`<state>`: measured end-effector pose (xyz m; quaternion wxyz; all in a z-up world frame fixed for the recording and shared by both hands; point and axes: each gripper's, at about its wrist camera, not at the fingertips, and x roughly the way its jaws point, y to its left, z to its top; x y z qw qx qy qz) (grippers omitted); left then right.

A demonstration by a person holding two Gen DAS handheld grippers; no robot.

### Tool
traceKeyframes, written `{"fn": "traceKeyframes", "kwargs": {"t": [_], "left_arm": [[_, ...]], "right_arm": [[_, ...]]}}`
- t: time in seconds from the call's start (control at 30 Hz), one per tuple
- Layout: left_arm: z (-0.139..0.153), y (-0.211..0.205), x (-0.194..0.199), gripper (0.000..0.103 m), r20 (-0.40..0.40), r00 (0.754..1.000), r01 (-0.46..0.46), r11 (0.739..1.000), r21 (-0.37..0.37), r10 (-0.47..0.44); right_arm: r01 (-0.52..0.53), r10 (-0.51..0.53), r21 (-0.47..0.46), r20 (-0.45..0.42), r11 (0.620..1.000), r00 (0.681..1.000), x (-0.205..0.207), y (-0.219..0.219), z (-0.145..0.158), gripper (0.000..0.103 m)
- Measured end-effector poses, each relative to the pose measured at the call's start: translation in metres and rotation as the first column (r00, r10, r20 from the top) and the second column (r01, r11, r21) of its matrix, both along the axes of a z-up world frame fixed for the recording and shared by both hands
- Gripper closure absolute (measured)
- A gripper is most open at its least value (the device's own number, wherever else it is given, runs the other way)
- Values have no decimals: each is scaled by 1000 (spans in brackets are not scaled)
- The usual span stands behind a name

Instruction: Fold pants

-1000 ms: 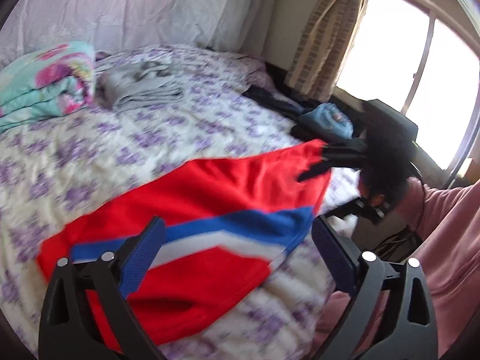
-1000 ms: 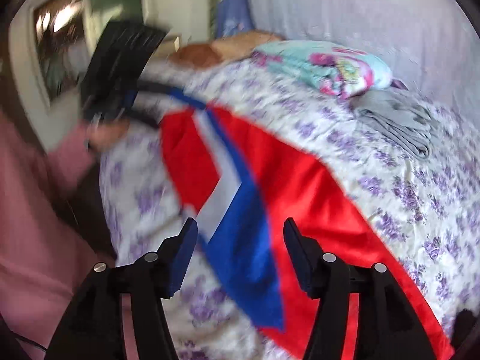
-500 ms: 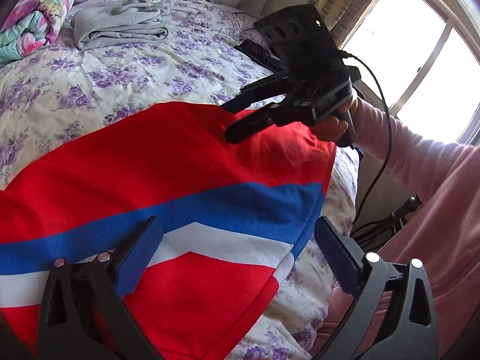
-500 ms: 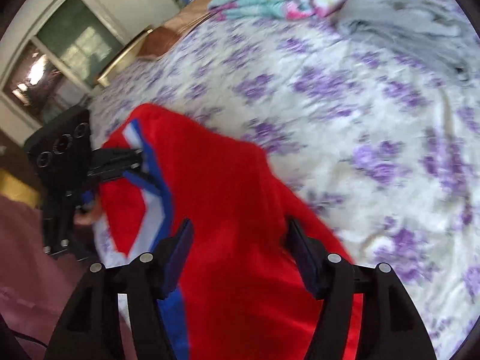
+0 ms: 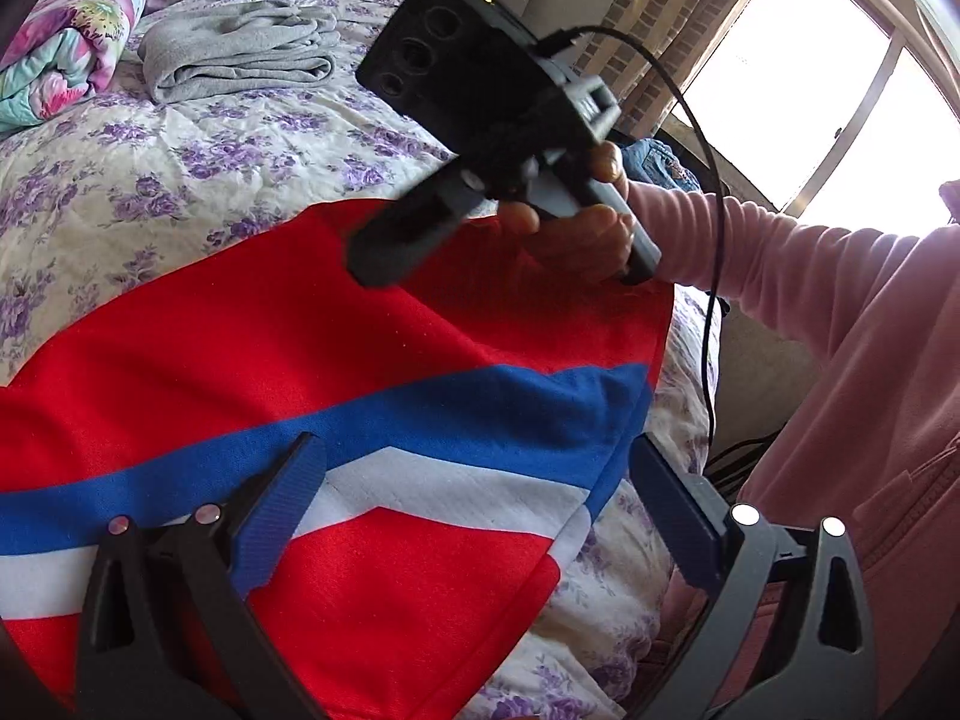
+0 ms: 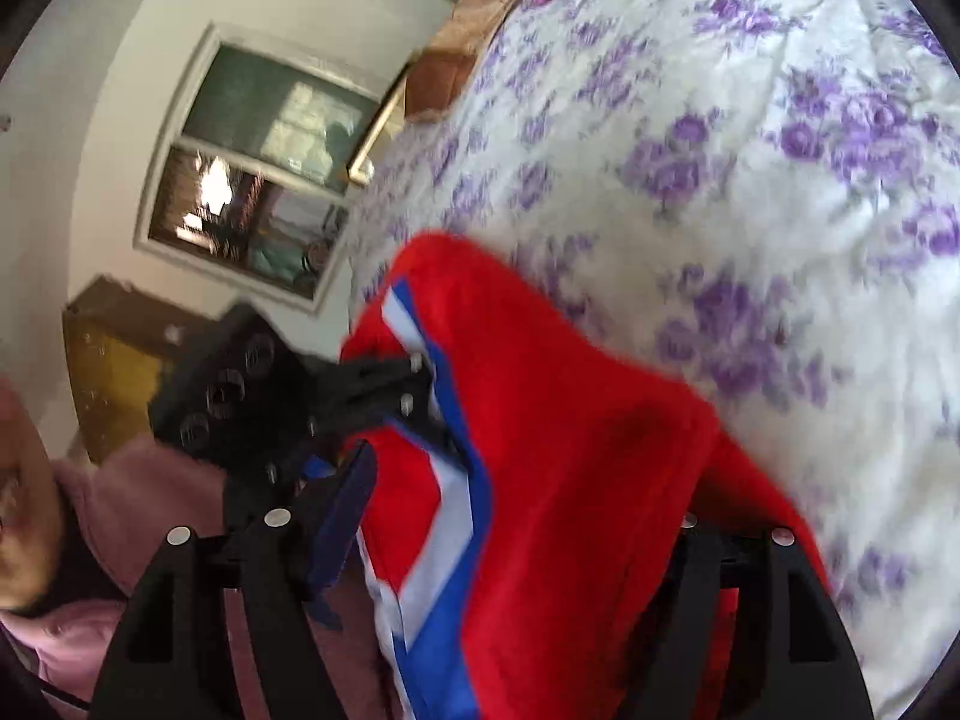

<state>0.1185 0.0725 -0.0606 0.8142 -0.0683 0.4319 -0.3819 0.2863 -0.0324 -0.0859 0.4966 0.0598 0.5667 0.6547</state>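
Observation:
Red pants (image 5: 312,324) with a blue and white stripe lie on the floral bedspread (image 5: 180,156). They also show in the right wrist view (image 6: 576,456). My left gripper (image 5: 480,498) is open and empty, just above the striped part near the bed's edge. It also shows in the right wrist view (image 6: 420,384). My right gripper (image 5: 408,240) hovers over the far red edge in the left wrist view. In its own view (image 6: 528,492) it is open, with red cloth bunched between the jaws and hiding the right finger.
A folded grey garment (image 5: 240,60) and a colourful rolled blanket (image 5: 60,66) lie far back on the bed. A window with a curtain (image 5: 654,42) is beyond the bed's right edge. Dark clothes (image 5: 660,162) lie by it. A cable (image 5: 708,240) hangs from my right gripper.
My right gripper has moved in low over the pants' far edge, and red cloth now fills the space between its fingers. My left gripper stayed open over the stripe.

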Motion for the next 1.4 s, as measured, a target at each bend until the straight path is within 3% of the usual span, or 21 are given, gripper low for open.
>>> {"fn": "traceKeyframes", "kwargs": {"t": [0.13,0.2,0.33,0.4,0.43,0.47,0.5,0.53,0.63,0.73,0.83,0.97,1.03,1.1,1.17,1.23,1.33,1.4], "left_arm": [[-1,-1,0,4,3,1000,-2,1000,8,2],[-1,-1,0,4,3,1000,-3,1000,8,3],[-2,-3,-2,4,8,1000,-2,1000,29,2],[-2,-4,-2,4,12,1000,-4,999,39,3],[-2,-4,-2,4,13,1000,-4,999,42,3],[-2,-4,-2,4,14,1000,-4,999,43,4],[-2,-4,-2,4,15,1000,-5,999,44,4],[-1,-4,-3,4,20,1000,-7,999,41,7],[7,3,-7,4,48,998,-37,999,26,35],[29,23,-19,4,132,984,-123,992,19,119],[44,51,-36,4,199,953,-247,966,75,228],[20,78,-38,5,115,940,-339,920,197,322],[11,84,-46,5,112,941,-337,923,188,321],[14,75,-58,5,178,932,-352,905,240,316],[20,68,-65,5,227,922,-369,886,280,313],[24,70,-65,5,222,921,-375,885,277,321],[22,73,-62,5,209,910,-408,860,306,357],[25,72,-63,5,208,901,-430,842,325,380]], "right_arm": [[130,-131,65,9,989,991,19,-7,6,41],[163,-164,53,-2,985,987,26,-10,1,57],[210,-210,12,-38,978,977,37,-16,-12,61],[223,-223,-3,-11,975,975,36,-21,-9,61],[251,-250,-21,40,968,967,35,-27,-2,58],[300,-292,-48,125,953,948,33,-36,7,42],[343,-329,-48,186,938,926,31,-45,15,38],[391,-369,-36,259,920,893,24,-55,29,38],[419,-403,29,344,908,848,-6,-70,59,38],[392,-391,93,442,915,807,-58,-71,78,38],[360,-358,94,490,928,795,-103,-69,70,38],[372,-314,-6,524,928,792,-139,-64,31,42],[402,-275,-100,580,910,767,-147,-61,9,48],[414,-262,-96,640,905,722,-156,-67,8,49],[422,-288,-60,643,905,710,-163,-70,21,49],[460,-373,19,614,888,695,-166,-78,28,43],[554,-371,-68,675,830,638,-162,-85,6,41],[596,-440,-44,632,802,638,-157,-108,4,44]]}}
